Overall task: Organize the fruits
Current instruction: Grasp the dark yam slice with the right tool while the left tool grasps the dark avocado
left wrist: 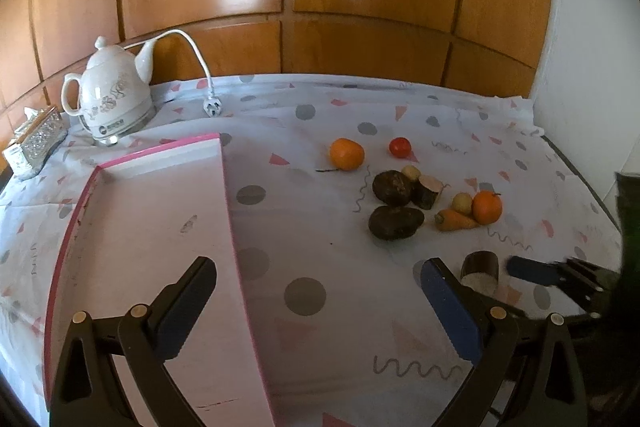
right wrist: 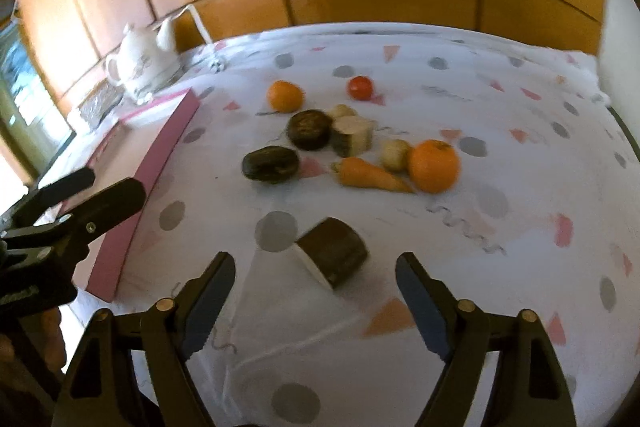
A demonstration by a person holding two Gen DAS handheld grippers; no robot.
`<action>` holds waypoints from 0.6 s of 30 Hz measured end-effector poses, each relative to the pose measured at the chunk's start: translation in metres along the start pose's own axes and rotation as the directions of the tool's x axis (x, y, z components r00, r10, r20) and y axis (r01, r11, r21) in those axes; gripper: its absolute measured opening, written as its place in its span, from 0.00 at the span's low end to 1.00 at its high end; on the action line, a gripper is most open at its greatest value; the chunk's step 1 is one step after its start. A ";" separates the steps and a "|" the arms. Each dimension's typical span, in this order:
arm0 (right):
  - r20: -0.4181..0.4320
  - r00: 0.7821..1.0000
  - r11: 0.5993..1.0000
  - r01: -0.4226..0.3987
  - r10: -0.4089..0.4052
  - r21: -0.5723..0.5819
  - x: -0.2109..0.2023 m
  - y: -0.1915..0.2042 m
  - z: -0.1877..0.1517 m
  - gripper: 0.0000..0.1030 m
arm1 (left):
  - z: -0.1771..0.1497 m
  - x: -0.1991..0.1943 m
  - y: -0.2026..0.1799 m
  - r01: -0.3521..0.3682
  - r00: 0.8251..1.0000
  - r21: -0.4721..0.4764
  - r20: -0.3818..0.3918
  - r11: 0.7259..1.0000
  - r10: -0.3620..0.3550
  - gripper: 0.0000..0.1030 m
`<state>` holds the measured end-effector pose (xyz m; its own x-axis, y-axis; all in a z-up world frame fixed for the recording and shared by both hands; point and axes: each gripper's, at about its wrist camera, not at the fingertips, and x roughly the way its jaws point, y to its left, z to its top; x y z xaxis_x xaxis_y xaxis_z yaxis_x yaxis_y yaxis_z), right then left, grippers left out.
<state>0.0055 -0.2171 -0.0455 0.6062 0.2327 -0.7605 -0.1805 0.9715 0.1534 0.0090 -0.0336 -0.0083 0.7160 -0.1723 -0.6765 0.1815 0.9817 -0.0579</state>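
A cut dark-skinned chunk (right wrist: 332,253) with pale flesh lies on the cloth just ahead of my right gripper (right wrist: 316,283). That gripper is open, its pads clear of the chunk. My left gripper (left wrist: 320,291) is open and empty, straddling the right wall of the pink tray (left wrist: 152,211). Further back lie two oranges (left wrist: 346,154) (left wrist: 487,207), a tomato (left wrist: 400,147), a carrot (left wrist: 456,221), two dark round pieces (left wrist: 392,187) (left wrist: 395,223), another cut chunk (left wrist: 429,191) and small potatoes (left wrist: 462,203). In the left wrist view the chunk (left wrist: 480,269) sits beside a right-gripper finger (left wrist: 532,269).
A white kettle (left wrist: 116,95) with its cord and plug (left wrist: 212,105) stands at the back left, next to a glittery box (left wrist: 36,143). Wooden panels rise behind the table and a white wall closes its right side. The patterned cloth (left wrist: 304,235) covers the table.
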 end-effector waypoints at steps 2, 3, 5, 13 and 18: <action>-0.012 1.000 1.000 0.007 -0.008 -0.025 0.009 0.002 0.003 0.48 | 0.001 0.003 -0.004 0.009 1.000 0.016 -0.009 1.000 -0.009 1.00; -0.011 1.000 0.999 0.010 -0.010 -0.036 0.013 0.002 0.005 0.41 | 0.001 0.005 -0.005 0.012 1.000 0.022 -0.014 1.000 -0.012 0.99; -0.003 1.000 0.999 0.001 -0.001 -0.045 0.015 -0.002 0.007 0.42 | 0.002 0.007 -0.008 0.026 0.999 0.029 -0.024 0.999 -0.026 0.96; 0.025 1.000 1.000 0.008 -0.008 0.009 0.023 -0.032 0.015 0.42 | 0.008 0.027 -0.023 0.079 0.993 0.062 -0.089 0.995 -0.073 0.77; 0.055 0.998 1.000 -0.019 0.018 0.020 0.021 -0.038 0.014 0.42 | 0.011 0.048 -0.027 0.146 0.975 0.024 -0.173 0.989 -0.139 0.54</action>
<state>0.0361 -0.2487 -0.0589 0.6444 0.2523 -0.7219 -0.1766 0.9676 0.1806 0.0456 -0.0694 -0.0306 0.5559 -0.2908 -0.7788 0.3000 0.9439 -0.1383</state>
